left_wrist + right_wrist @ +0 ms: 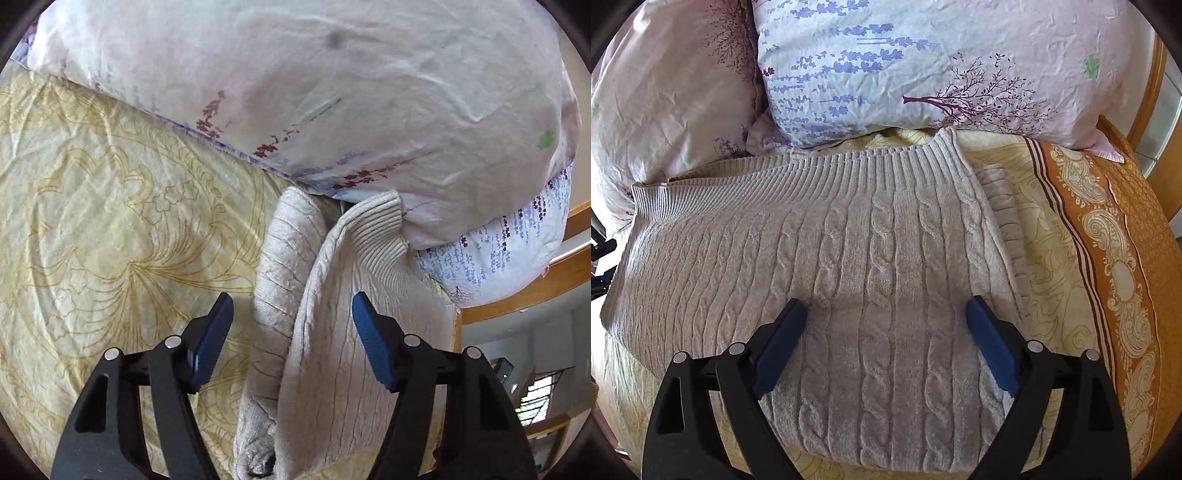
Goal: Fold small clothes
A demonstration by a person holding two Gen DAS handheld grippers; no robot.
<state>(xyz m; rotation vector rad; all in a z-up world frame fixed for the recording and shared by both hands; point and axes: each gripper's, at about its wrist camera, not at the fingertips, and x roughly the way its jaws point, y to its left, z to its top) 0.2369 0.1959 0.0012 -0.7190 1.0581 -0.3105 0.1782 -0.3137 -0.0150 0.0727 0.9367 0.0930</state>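
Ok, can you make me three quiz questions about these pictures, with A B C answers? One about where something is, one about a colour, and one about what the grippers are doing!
1. Where does the sweater lie?
A. On the yellow bedspread, in front of the pillows
B. On a wooden floor
C. Inside a basket

2. What colour are the gripper pads?
A. Red
B. Blue
C. Green

3. How does the right gripper stand?
A. Shut on the sweater
B. Shut on a pillow
C. Open, its fingers spread over the sweater

Answers: 1 A, the ribbed edge sits just below the flowered pillows on the patterned bedspread. 2 B, both pads show dark blue on black arms. 3 C, the knit shows plainly across the wide gap between the pads, and nothing is pinched. The left gripper is open too.
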